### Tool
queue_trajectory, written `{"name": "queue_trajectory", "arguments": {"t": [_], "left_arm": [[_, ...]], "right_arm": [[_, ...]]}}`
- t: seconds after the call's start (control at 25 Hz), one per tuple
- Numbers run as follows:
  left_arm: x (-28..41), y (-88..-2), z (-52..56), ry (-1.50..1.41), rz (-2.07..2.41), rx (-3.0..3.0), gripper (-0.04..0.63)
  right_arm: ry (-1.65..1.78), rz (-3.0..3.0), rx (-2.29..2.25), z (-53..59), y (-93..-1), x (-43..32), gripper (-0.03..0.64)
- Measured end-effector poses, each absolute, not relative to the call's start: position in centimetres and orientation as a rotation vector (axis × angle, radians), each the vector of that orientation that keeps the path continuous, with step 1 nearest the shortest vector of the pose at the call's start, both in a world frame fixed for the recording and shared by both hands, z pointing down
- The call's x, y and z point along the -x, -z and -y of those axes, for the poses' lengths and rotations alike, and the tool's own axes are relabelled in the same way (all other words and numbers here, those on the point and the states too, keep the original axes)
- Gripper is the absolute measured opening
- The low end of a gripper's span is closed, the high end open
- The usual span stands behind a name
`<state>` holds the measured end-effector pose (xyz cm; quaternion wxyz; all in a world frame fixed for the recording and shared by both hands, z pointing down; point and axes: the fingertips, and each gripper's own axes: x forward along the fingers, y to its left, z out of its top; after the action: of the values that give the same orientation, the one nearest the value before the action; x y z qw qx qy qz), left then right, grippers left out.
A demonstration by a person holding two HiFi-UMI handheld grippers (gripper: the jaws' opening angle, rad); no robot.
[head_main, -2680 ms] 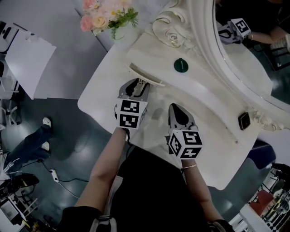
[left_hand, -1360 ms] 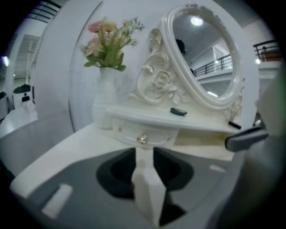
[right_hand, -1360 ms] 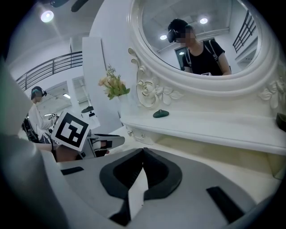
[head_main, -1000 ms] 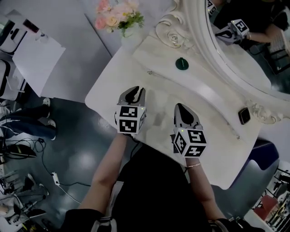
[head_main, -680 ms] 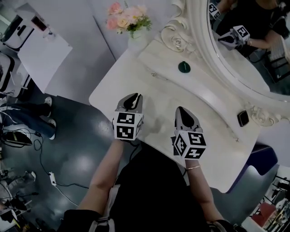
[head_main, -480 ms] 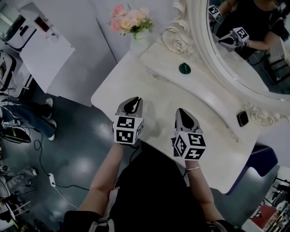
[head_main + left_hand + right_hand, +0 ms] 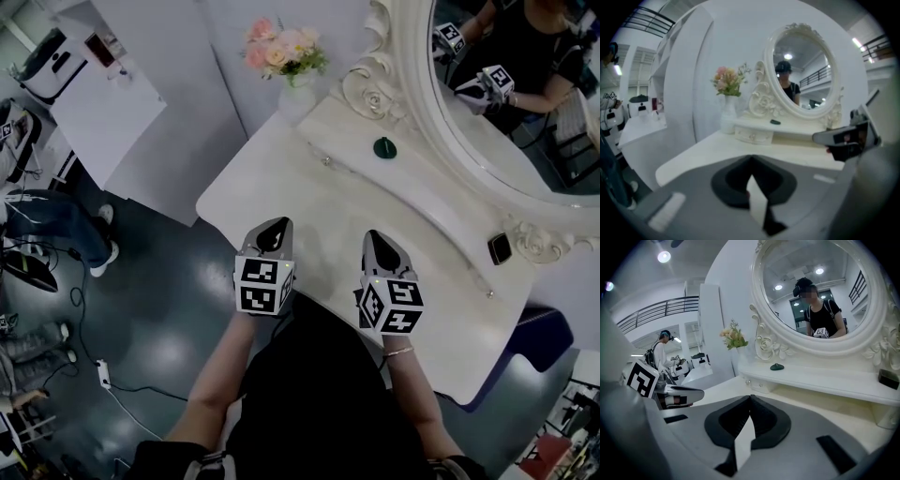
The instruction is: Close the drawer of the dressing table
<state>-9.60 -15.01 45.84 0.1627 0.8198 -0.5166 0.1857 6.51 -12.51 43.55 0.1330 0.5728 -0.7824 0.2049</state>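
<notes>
The white dressing table (image 7: 281, 202) fills the middle of the head view. Its small drawer (image 7: 330, 161) sits flush under the raised shelf, knob showing; it appears too in the left gripper view as the drawer (image 7: 752, 136) and in the right gripper view as the drawer (image 7: 758, 386). My left gripper (image 7: 279, 223) hovers over the table's near edge, well back from the drawer, shut and empty (image 7: 751, 160). My right gripper (image 7: 373, 235) hangs beside it, also shut on nothing (image 7: 750, 397).
A flower vase (image 7: 286, 58) stands at the table's far left corner. On the shelf lie a small green object (image 7: 385, 147) and a black box (image 7: 499, 248). The ornate oval mirror (image 7: 534, 141) rises behind. A white cabinet (image 7: 103, 103) and cables stand on the floor at left.
The drawer, open at first with my left gripper at its front, now sits closed. My left gripper has drawn back toward the near edge and its jaws have shut. The right gripper barely moved.
</notes>
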Motion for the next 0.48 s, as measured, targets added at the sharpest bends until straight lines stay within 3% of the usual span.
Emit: {"name": "queue_trajectory", "arguments": {"t": [0.48], "left_arm": [[10.2, -44.9, 12.8, -0.475, 1.483, -2.344, 0.008]], "right_arm": [[-0.543, 2.292, -1.644, 11.4, -42.6, -5.8, 0.003]]}}
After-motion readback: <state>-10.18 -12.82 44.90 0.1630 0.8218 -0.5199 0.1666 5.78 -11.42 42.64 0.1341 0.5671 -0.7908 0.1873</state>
